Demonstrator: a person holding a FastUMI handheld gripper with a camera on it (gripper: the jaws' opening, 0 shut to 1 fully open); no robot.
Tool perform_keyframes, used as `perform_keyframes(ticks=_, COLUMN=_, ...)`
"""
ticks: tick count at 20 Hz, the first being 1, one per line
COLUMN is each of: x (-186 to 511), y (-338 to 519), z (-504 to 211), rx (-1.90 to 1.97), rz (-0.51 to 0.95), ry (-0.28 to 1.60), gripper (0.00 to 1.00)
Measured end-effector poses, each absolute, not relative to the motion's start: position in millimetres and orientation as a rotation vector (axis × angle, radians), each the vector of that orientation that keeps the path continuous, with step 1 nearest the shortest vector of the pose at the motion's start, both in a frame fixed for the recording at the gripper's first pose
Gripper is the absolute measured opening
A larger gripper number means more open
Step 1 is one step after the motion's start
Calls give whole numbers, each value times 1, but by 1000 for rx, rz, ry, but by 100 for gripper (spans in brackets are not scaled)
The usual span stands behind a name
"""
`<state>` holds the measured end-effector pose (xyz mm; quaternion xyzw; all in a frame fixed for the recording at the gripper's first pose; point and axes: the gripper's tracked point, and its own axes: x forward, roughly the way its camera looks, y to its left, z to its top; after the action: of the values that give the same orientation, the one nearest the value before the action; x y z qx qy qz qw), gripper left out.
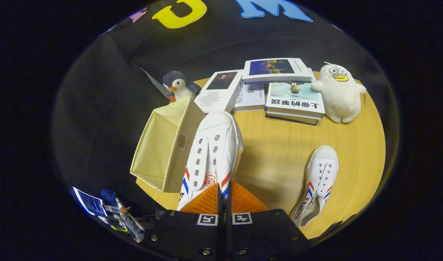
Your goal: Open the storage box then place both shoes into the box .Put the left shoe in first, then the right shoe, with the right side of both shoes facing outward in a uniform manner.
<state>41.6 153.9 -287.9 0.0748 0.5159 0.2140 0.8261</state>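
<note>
Between gripper [223,195] fingers, shoe [212,152] beside box [163,145]

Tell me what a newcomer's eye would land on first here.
First the white shoe with red and blue stripes, held up between the orange fingers of the gripper, its toe beside the open cream storage box. Next, the second shoe lying on the wooden table, and beyond it the white duck plush beside stacked books.
</note>
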Motion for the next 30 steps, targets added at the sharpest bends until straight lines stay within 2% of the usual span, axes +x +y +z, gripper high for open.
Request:
perform_keyframes(ticks=8, x=61, y=235, z=-246, rx=165, rz=598, ry=1080, gripper=0)
perform_keyframes(ticks=14, x=74, y=296, z=-245, rx=126, rz=666, ry=1093, gripper=0)
perform_keyframes(ticks=21, x=87, y=351, z=-273, rx=61, rz=682, ry=1152, gripper=0)
perform_keyframes(ticks=30, x=95, y=373, z=-310, rx=-45, rz=665, ry=1185, gripper=0)
